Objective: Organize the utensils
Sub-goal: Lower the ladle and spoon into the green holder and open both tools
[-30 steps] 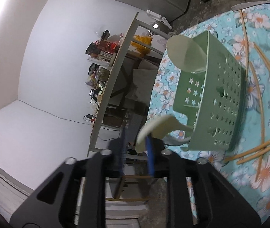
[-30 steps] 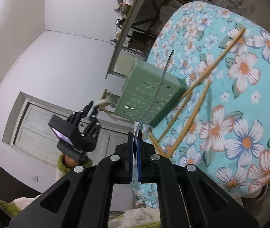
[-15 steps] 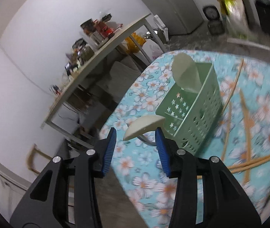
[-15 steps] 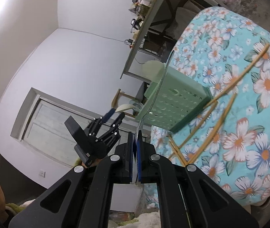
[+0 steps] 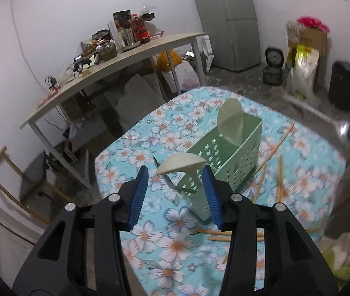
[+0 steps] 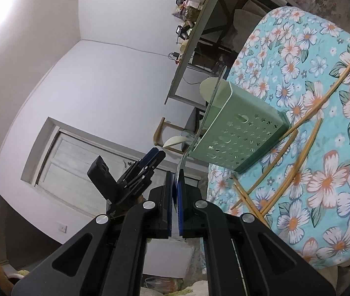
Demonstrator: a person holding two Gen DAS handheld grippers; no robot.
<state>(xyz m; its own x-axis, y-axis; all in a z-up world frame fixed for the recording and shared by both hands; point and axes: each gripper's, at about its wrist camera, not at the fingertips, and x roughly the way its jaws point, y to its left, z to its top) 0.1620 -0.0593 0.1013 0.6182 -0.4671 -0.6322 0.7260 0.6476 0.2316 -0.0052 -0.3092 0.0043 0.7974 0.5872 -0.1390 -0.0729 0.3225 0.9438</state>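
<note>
Green caddy point(image 5: 234, 157) partly filled, chopsticks still out.
Ahead of my left gripper point(image 5: 175, 192), whose jaws have just been opening, a cream spoon point(image 5: 179, 164) stands free between them, dropped in beside another one point(image 5: 230, 120). Further right, my right gripper point(image 6: 175, 197) is clamped on a metal utensil point(image 6: 200, 125); bamboo chopsticks point(image 6: 305, 145) beyond it lie loose on the floral cloth point(image 6: 322, 197).

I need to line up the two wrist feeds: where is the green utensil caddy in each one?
Left wrist: the green utensil caddy stands right of centre on the flowered tablecloth, just beyond the left gripper.
Right wrist: the caddy is centre-right, its perforated side facing the camera, above the right gripper.
Shared landmark: the cream spoon sticking out of the caddy's top.
</note>
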